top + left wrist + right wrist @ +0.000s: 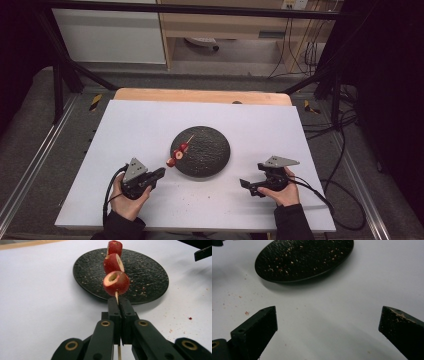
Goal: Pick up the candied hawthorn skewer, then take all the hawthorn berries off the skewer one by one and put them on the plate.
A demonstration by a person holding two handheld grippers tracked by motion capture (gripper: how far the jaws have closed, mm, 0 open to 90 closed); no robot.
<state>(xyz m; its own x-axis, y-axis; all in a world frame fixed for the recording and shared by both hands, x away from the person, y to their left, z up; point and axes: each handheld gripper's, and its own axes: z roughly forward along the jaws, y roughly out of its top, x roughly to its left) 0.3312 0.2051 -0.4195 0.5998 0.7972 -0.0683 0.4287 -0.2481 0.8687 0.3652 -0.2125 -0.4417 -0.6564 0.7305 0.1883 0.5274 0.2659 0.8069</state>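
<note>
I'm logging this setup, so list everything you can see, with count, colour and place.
Thin wooden skewer: one, pale, clamped in the left gripper, angled over the plate's left edge.
Cored fruit pieces: three, red with pale flesh, threaded on the skewer.
Round textured plate: one, black, crumb-flecked, mid-table.
Flat table sheet: one, white, covering the wooden table.
Crumbs: scattered, reddish, near the plate.
Left gripper: one, black, shut on the skewer.
Right gripper: one, black, open, right of the plate.
</note>
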